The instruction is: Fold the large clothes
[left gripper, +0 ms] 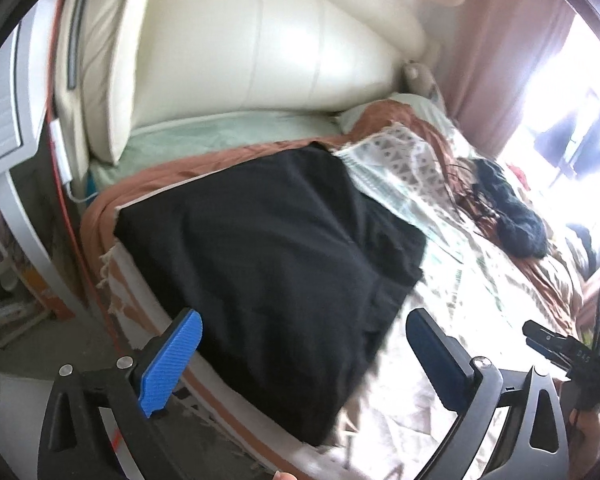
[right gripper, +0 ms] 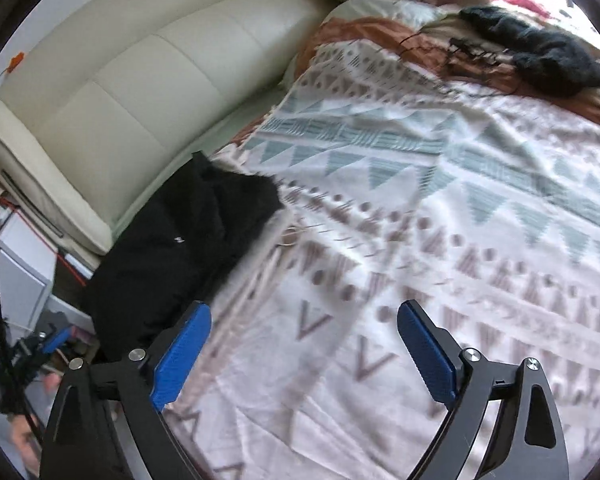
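A large black garment lies folded into a rough rectangle near the bed's left edge, on a patterned blanket. My left gripper is open and empty, hovering just above the garment's near edge. In the right wrist view the garment lies at the left by the headboard. My right gripper is open and empty above the patterned blanket, to the right of the garment. The right gripper also shows at the right edge of the left wrist view.
A cream padded headboard stands behind the bed. A dark fuzzy bundle lies at the far side of the bed. White furniture and an orange cable are by the bed's left side. A bright window is at the right.
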Tool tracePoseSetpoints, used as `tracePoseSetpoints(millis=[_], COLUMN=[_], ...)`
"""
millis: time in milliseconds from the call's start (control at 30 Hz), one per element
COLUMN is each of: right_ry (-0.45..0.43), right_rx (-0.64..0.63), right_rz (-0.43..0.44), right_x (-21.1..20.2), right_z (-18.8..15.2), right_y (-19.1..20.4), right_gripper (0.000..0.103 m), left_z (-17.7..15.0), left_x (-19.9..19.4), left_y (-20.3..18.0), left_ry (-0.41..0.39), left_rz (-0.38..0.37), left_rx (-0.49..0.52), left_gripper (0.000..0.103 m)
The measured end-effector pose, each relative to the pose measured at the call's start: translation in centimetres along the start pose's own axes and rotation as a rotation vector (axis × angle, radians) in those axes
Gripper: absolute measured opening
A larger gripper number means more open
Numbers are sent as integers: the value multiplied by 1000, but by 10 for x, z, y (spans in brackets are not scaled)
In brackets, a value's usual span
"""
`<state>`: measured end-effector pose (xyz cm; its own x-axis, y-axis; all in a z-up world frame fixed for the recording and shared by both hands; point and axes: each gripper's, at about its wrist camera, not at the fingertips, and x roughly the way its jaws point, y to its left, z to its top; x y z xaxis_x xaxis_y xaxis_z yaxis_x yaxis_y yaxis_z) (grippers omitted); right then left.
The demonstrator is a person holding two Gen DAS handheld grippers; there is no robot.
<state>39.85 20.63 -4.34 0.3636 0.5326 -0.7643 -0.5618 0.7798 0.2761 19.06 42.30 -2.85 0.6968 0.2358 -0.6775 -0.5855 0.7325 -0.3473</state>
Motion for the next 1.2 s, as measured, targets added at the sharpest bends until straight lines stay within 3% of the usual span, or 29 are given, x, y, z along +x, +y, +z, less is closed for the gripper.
tracePoseSetpoints(millis=[333, 467, 1200], right_ry=[-88, -137, -317], right_rx=[5, -3, 29], right_rz=[-129, -232, -399], right_x=[-67, -97, -219], right_z=[-33, -56, -206], right_y=[-25, -32, -13], right_gripper=[99, 100, 100], left_z=[-28, -43, -162], left_x=[-23, -36, -141], left_y=[-63, -81, -114], left_ry=[-11, -19, -123], left_rz=[-88, -120, -242], left_rx=[174, 233, 478], left_gripper=[102, 102, 102])
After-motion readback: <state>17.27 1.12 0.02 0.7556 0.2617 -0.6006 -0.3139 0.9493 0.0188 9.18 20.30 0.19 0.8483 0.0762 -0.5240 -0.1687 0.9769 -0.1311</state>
